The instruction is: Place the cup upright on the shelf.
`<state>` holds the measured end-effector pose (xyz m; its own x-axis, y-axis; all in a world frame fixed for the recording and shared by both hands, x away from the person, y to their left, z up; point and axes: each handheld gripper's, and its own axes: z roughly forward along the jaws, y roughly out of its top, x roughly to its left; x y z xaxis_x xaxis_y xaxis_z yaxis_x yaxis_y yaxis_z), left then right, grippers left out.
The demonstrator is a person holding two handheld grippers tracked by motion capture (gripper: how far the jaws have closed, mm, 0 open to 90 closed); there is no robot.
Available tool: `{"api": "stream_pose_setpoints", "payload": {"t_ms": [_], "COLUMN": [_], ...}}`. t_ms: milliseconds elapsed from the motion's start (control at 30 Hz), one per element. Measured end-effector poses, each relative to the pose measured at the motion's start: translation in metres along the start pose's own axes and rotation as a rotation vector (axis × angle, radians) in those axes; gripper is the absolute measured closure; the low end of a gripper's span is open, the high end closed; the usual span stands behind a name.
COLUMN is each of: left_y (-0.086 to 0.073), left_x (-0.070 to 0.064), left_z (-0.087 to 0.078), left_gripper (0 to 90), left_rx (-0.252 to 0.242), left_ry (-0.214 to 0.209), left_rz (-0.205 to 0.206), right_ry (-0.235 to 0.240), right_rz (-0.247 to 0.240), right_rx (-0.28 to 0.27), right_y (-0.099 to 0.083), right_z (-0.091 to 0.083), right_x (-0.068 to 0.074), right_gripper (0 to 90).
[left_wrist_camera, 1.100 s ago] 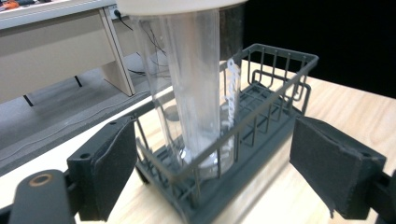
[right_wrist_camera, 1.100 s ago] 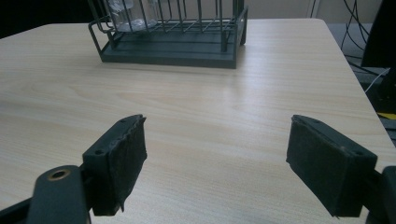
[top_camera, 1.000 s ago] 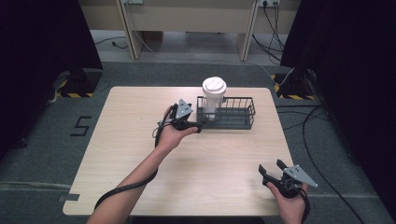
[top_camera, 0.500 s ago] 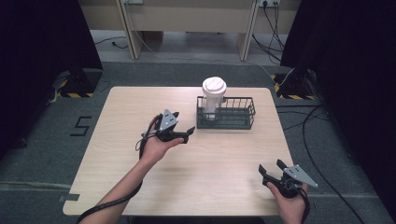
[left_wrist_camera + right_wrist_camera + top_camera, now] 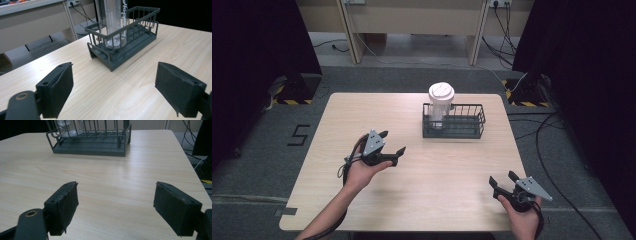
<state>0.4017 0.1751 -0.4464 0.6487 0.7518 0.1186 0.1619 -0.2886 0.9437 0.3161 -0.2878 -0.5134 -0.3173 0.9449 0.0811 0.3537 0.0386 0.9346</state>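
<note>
You have one lidded cup (image 5: 441,100) standing in one wire basket (image 5: 462,127). You hold two grippers, one per hand.

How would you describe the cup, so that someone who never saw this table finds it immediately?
Look at the pale wooden table and find the dark wire basket near its far edge. The cup stands upright in the basket's left end, tall and clear with a white lid, rising well above the wires; nothing else is in the basket.

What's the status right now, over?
Left gripper open, empty. Right gripper open, empty. Cup upright in basket. Nothing in the way.
</note>
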Motion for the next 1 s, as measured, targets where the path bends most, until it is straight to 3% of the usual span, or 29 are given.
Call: {"api": "stream_pose_setpoints", "payload": {"t_ms": [467, 667, 1000], "left_y": [-0.035, -0.057, -0.085], "left_x": [0.002, 0.001, 0.007], "left_z": [-0.047, -0.067, -0.097], "left_gripper": [14.6, 14.6, 14.6], "left_rx": [-0.002, 0.014, 0.034], "left_ry": [0.032, 0.053, 0.120], "left_rz": [-0.052, -0.064, -0.108], "right_ry": [-0.003, -0.005, -0.008], "right_rz": [0.004, 0.004, 0.009], "right_rx": [0.002, 0.000, 0.001], "right_y": [0.000, 0.000, 0.000], "right_z": [0.000, 0.000, -0.001], "right_x": [0.001, 0.001, 0.002], "right_gripper": [20.4, 20.3, 19.8]}}
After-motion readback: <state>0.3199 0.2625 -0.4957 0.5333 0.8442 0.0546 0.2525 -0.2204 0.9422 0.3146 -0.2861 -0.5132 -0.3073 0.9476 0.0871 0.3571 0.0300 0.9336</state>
